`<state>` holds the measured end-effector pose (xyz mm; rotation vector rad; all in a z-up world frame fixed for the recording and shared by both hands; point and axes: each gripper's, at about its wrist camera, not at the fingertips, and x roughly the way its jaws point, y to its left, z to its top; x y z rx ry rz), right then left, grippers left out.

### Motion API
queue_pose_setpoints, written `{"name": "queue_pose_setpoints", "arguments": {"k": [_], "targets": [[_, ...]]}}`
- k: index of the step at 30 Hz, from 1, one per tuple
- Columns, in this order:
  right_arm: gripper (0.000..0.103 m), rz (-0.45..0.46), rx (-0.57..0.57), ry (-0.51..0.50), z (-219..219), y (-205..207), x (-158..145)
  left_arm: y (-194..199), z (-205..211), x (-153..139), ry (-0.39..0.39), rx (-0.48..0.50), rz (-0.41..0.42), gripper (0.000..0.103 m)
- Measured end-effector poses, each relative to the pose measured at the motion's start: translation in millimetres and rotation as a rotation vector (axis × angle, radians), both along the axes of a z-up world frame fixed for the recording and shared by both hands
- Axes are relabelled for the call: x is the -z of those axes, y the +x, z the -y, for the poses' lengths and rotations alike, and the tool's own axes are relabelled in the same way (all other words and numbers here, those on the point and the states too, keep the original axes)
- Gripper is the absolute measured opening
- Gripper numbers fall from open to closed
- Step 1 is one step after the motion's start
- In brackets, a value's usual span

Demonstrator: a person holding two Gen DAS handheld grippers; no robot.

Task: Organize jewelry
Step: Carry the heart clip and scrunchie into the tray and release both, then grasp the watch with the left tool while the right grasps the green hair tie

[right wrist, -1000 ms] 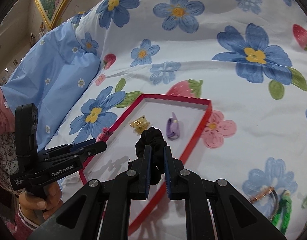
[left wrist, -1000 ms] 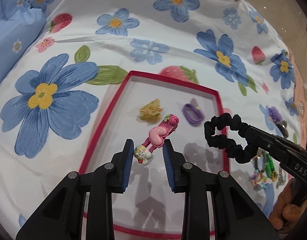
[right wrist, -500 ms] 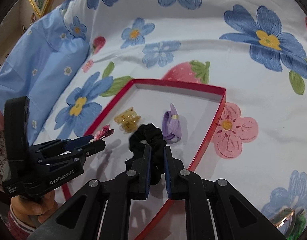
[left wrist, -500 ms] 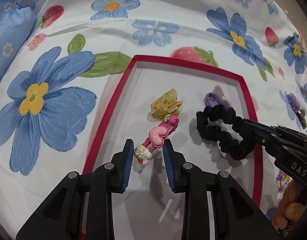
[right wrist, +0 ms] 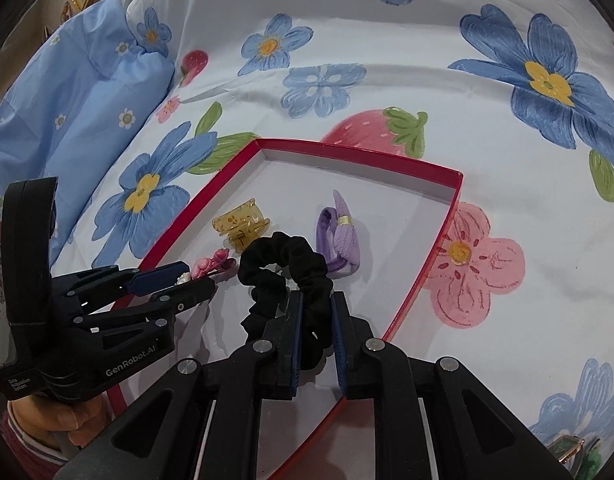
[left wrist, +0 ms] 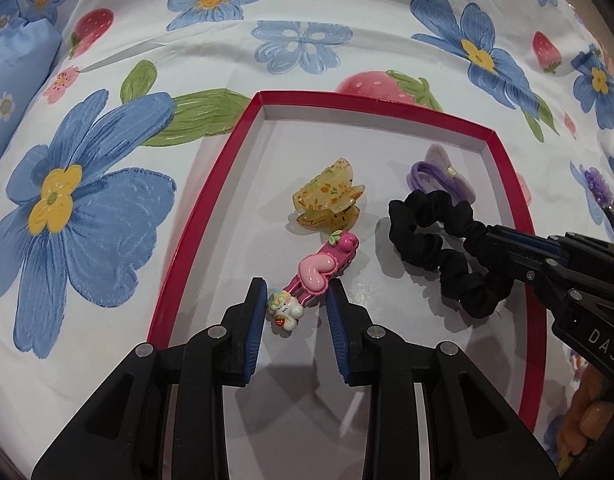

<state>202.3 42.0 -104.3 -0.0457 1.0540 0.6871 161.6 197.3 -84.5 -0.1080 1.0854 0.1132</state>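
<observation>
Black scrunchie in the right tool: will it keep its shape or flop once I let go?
The scrunchie looks like soft gathered fabric and sags around the right tool, so it will probably flop. It seems light, unlikely to roll inside the red box.

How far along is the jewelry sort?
Done: yellow translucent claw clip and lilac bow hair tie lie in the red-rimmed tray. In hand: left gripper holds the pink charm hair clip; right gripper pinches the black fabric scrunchie over the tray. Left: purple flower clip and other pieces outside.
</observation>
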Motion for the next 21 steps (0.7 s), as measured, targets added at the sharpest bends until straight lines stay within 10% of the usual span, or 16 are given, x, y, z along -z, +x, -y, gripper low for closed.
{"name": "queue_pose_setpoints", "arguments": {"k": [21], "targets": [[0.035, -0.003, 0.031, 0.073, 19, -8, -17, -9, 1, -13, 0.007, -0.021, 0.025, 0.052]]}}
